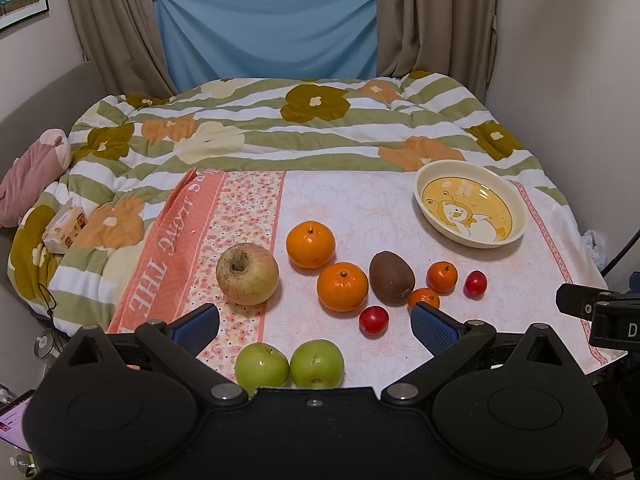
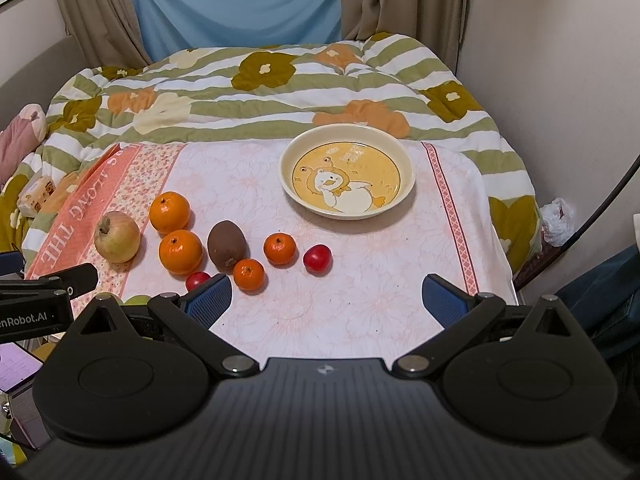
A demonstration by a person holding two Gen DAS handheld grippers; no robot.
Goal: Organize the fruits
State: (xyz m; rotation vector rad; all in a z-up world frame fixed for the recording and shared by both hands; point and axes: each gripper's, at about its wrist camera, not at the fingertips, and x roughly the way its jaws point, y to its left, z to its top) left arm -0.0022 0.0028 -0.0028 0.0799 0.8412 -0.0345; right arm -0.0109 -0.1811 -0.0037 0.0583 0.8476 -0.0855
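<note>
Hovering over the near edge of the cloth (image 1: 360,208), I hold both my grippers spread wide and empty. My left gripper (image 1: 316,326) hangs above two green apples (image 1: 262,366) that sit side by side, touching, at the near edge. Its blue pads (image 1: 434,328) grip nothing. My right gripper (image 2: 326,300) is over bare cloth at the near right, jaws apart, nothing between them.

On the cloth, toward its left edge, lies a yellowish apple (image 1: 247,274). Beside it to the right are two oranges (image 1: 310,244), one behind the other and just apart. A kiwi (image 1: 392,277) lies right of the nearer orange. Two mandarins (image 1: 442,277) sit near the kiwi, the nearer one touching its end. One red fruit (image 1: 475,283) rests just right of the farther mandarin; the other (image 1: 374,320) lies nearer, between the nearer orange and the nearer mandarin.

The bowl (image 2: 404,160), cream with a yellow duck picture inside, stands at the far right corner of the cloth, well apart from the fruit, and holds nothing.

The cloth lies on a bed with a flowered quilt (image 2: 224,120).
</note>
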